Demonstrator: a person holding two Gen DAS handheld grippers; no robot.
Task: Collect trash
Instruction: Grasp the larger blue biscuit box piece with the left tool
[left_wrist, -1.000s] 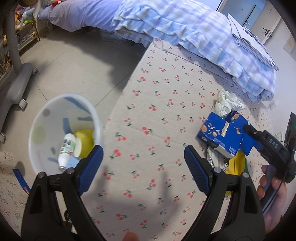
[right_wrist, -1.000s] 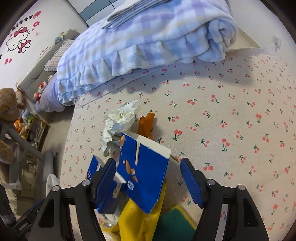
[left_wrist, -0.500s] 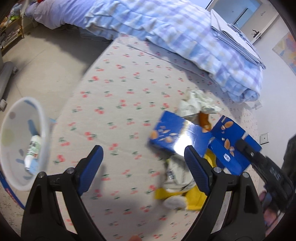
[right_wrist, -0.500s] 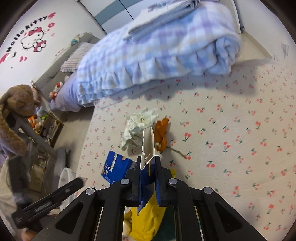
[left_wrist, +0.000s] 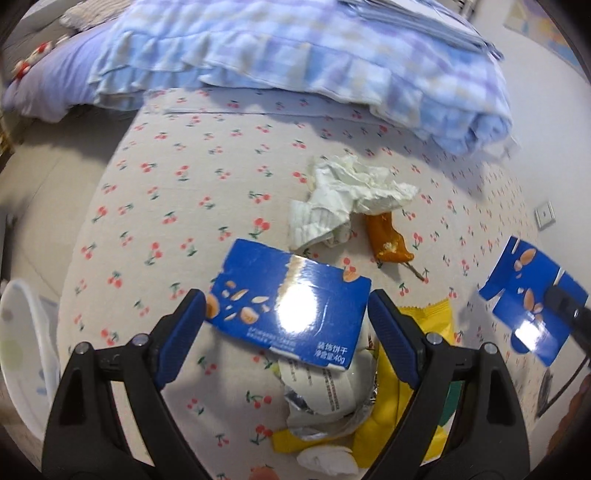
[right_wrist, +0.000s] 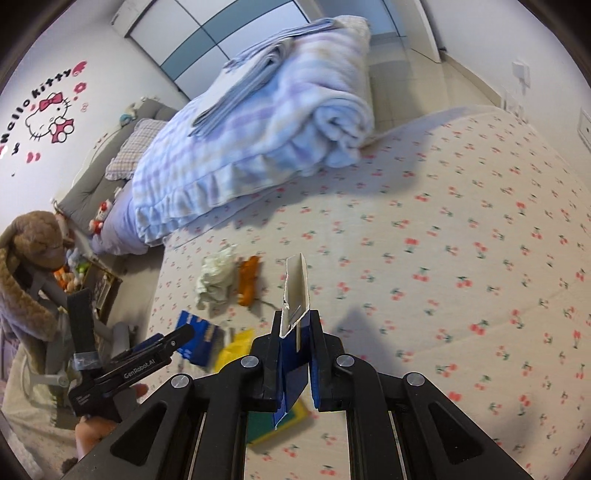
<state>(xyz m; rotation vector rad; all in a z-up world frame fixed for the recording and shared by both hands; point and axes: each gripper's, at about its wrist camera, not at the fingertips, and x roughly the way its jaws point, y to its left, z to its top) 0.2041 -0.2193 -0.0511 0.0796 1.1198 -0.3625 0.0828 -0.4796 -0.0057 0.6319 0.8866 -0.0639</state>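
Your right gripper (right_wrist: 295, 354) is clamped on a flattened piece of blue carton (right_wrist: 295, 295), pinched edge-on so the card stands up between the pads and clear of the bed, which looks ready for carrying off to the bin. Your left gripper (left_wrist: 286, 332) is spread wide with nothing between its pads, poised above the other blue carton (left_wrist: 291, 308), probably lined up to take it by its short sides. That carton lies on top of the main heap: a torn silver wrapper (left_wrist: 325, 395) and a yellow bag (left_wrist: 402, 373) beneath it, with crumpled tissue (left_wrist: 343, 195) and an orange wrapper (left_wrist: 388, 240) just beyond. All of it sits on a cherry-print sheet (left_wrist: 177, 206). A folded blue checked quilt (left_wrist: 314, 55) is piled at the far side. A white bin (left_wrist: 22, 354) shows at the left edge of the left view, beside the bed.
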